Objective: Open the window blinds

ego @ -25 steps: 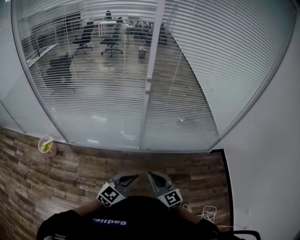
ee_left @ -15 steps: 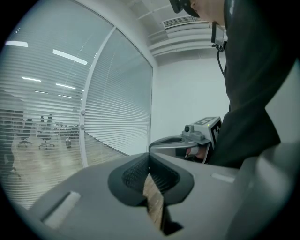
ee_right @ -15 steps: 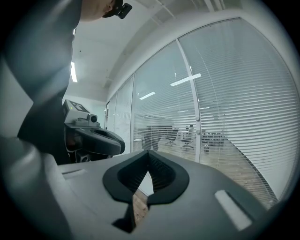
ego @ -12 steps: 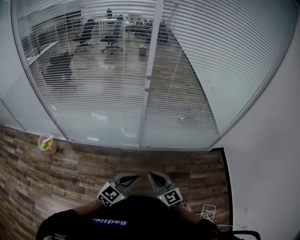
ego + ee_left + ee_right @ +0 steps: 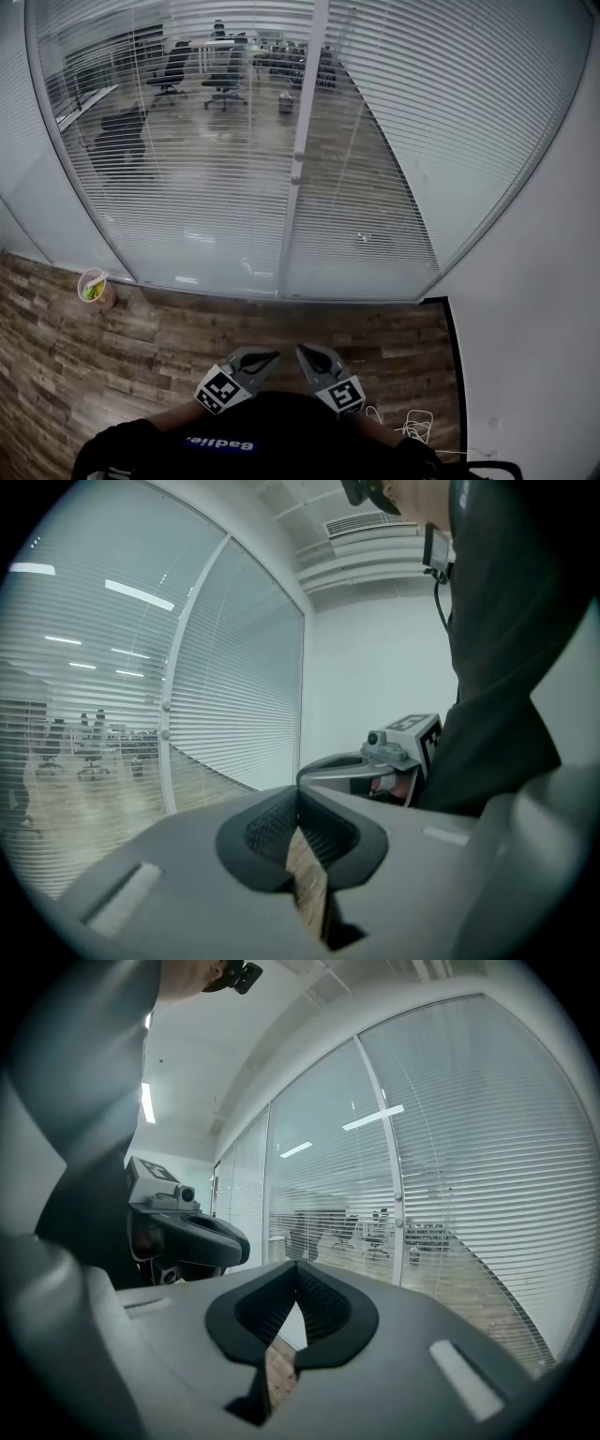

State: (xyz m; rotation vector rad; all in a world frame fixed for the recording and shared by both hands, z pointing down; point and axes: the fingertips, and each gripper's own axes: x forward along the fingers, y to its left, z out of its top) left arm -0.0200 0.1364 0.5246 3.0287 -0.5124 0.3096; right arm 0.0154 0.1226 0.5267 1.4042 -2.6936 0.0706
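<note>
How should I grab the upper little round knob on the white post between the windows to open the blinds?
Pinch the knob itself, coming straight at the white post from the front, one jaw on each side. It's small, round and seems to stick out toward you, so it probably twists.

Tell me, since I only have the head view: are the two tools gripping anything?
Observer: No. The left gripper view shows the left tool shut, with only floor visible below its tips.
Operator: And the right one?
Observer: The right gripper view shows the right tool shut too, with nothing between its jaws.
Operator: Anything overhead that I can't see?
Observer: Yes, a ceiling vent shows at the top of the left gripper view.
</note>
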